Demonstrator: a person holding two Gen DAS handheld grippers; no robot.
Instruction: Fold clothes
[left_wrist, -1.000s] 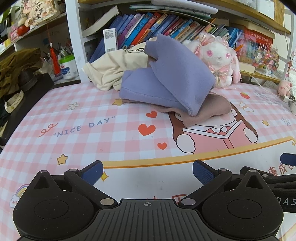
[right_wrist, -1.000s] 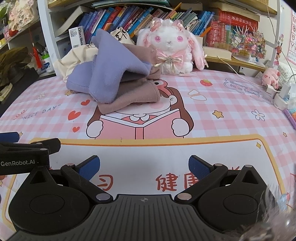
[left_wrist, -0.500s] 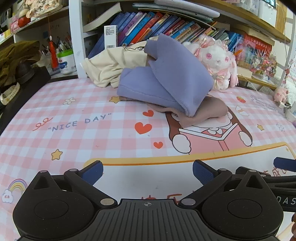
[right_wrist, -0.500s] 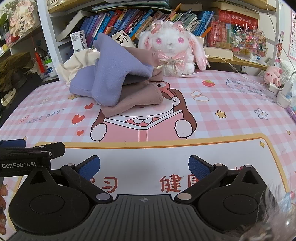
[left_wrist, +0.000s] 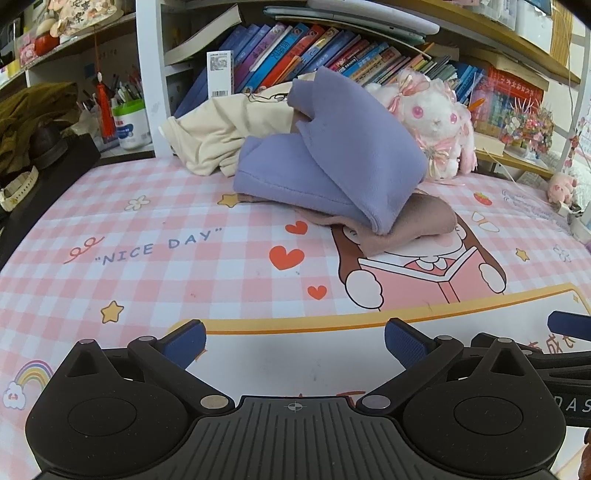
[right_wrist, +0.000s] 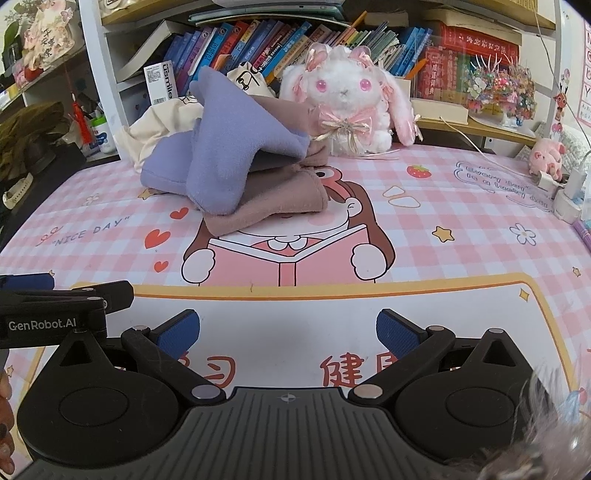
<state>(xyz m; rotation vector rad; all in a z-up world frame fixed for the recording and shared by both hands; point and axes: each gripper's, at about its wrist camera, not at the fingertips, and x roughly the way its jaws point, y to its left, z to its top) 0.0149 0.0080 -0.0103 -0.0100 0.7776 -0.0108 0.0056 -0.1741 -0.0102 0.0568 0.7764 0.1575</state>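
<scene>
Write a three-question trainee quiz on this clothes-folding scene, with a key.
1. True or false: the purple fleece garment lies on top of the mauve-brown fleece garment.
2. Which garment lies nearest the bookshelf: A purple, B cream cotton garment, C mauve-brown?
3. Fill in: the left gripper and right gripper both have jaws ____.

Key: 1 true; 2 B; 3 open, holding nothing.

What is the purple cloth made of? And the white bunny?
The purple cloth looks like soft fleece: matte, slightly fuzzy, with thick rounded folds and a stitched hem. The white bunny seems to be fluffy plush with shiny ribbon bows.
</scene>
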